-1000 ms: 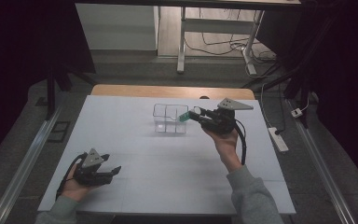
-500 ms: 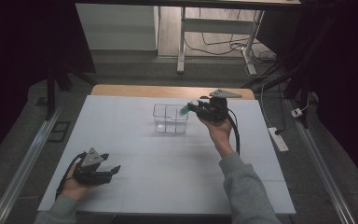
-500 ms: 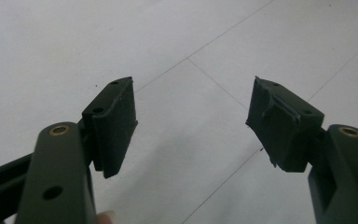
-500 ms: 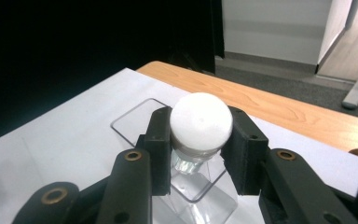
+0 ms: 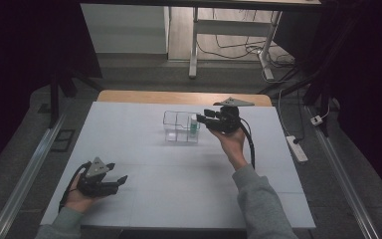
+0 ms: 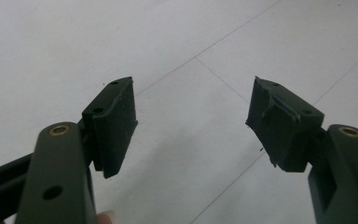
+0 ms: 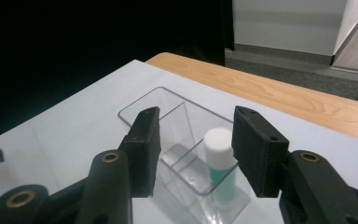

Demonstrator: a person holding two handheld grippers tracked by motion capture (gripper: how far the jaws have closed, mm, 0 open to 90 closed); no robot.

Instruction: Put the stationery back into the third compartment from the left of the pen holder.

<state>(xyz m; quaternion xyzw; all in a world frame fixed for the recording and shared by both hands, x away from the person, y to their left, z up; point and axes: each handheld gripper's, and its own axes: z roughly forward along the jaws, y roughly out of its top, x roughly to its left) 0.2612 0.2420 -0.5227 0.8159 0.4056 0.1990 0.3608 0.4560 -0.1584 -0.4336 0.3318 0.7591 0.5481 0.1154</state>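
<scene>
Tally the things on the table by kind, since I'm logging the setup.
Clear divided box: 1
White-capped green bottle, standing in the box: 1
Grippers, left and right, both open: 2
Total: 4

L gripper (image 5: 122, 179) sits low near the table's front-left corner, held in the person's L hand (image 5: 77, 196), grey sleeve at the wrist, forearm coming in from the bottom edge. Its jaws point to the right across the table & stand wide apart w/ nothing between them; pads (image 6: 114, 123) bare in the left gripper view. R gripper (image 5: 201, 117) is out over the far middle, R arm stretched fwd, grey sleeve to the wrist, R hand (image 5: 231, 142) gripping from below. Grey three-cornered plate on top, cable trailing down beside the forearm. Jaws point left, parted w/ a clear gap, pads (image 7: 147, 140) not touching anything.
</scene>
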